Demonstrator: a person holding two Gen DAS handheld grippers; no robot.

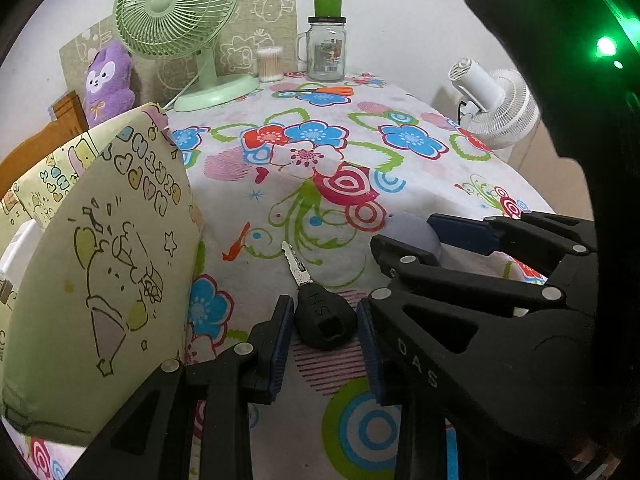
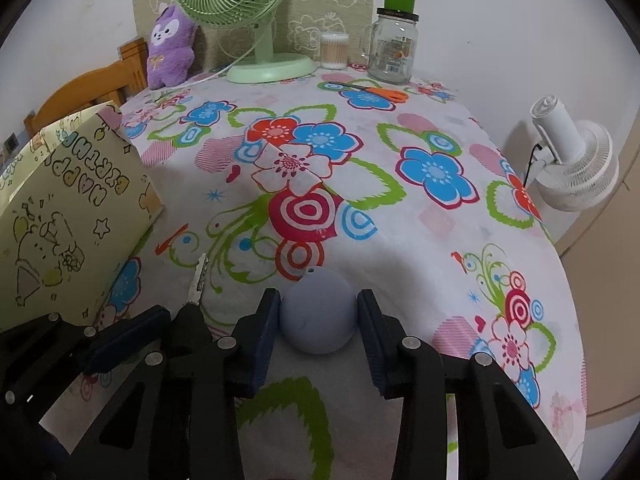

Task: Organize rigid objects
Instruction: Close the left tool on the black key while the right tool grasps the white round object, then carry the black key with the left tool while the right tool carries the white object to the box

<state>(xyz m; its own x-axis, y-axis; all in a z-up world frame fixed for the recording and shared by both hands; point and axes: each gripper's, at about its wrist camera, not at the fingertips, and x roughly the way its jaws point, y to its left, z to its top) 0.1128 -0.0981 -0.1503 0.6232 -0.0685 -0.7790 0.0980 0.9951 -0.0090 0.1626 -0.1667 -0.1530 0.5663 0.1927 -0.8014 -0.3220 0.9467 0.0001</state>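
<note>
A key [image 1: 324,320] with a black head and a silver blade lies on the flowered tablecloth [image 1: 280,200]. My left gripper [image 1: 323,305] is shut on the head, one pad on each side. A pale blue-grey ball [image 2: 318,320] rests on the cloth, and my right gripper [image 2: 318,300] is shut on it with both pads against its sides. In the left wrist view the right gripper [image 1: 424,236] sits just right of the key, the ball [image 1: 412,226] partly hidden between its fingers. The right wrist view shows the key [image 2: 197,280] at lower left, in the left gripper [image 2: 168,328].
A pale yellow birthday gift box [image 1: 100,260] stands close on the left. At the back are a green fan [image 2: 240,0], a purple plush [image 2: 170,48], a cotton swab tub [image 2: 334,52], a glass jar [image 2: 394,48] and orange scissors [image 2: 384,94]. A white fan [image 2: 576,164] stands past the right table edge.
</note>
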